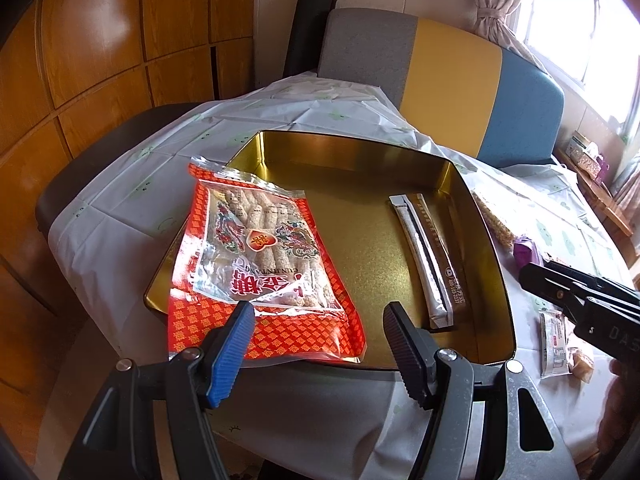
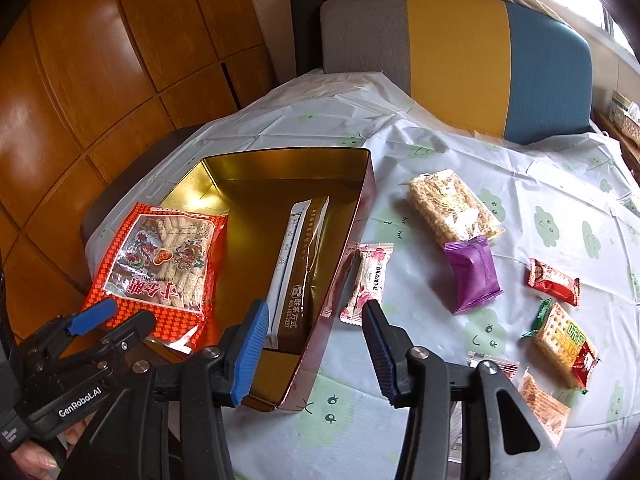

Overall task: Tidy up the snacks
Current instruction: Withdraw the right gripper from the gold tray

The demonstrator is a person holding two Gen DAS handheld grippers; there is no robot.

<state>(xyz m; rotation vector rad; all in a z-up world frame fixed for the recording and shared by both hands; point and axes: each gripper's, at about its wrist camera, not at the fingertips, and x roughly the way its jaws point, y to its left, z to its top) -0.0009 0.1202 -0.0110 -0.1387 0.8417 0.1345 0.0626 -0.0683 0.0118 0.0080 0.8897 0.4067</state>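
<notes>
Gold-lined rectangular metal tin point(image 1: 492, 256) holds a long brown sachet point(image 1: 434, 256), while a red sesame-stick bag point(image 1: 260, 264) lies across its left rim. The left hand-held gripper point(image 1: 320, 350) and right hand-held gripper point(image 2: 314, 354) both gape, holding nothing.

The cloth-covered table point(image 2: 440, 152) bears a gold tin point(image 2: 256, 168) and scattered snack packets point(image 2: 474, 276).

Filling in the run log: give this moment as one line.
left claw: open, empty | right claw: open, empty | gold tin: red sesame-stick bag over left rim, brown sachet inside | loose snacks outside: yes
</notes>
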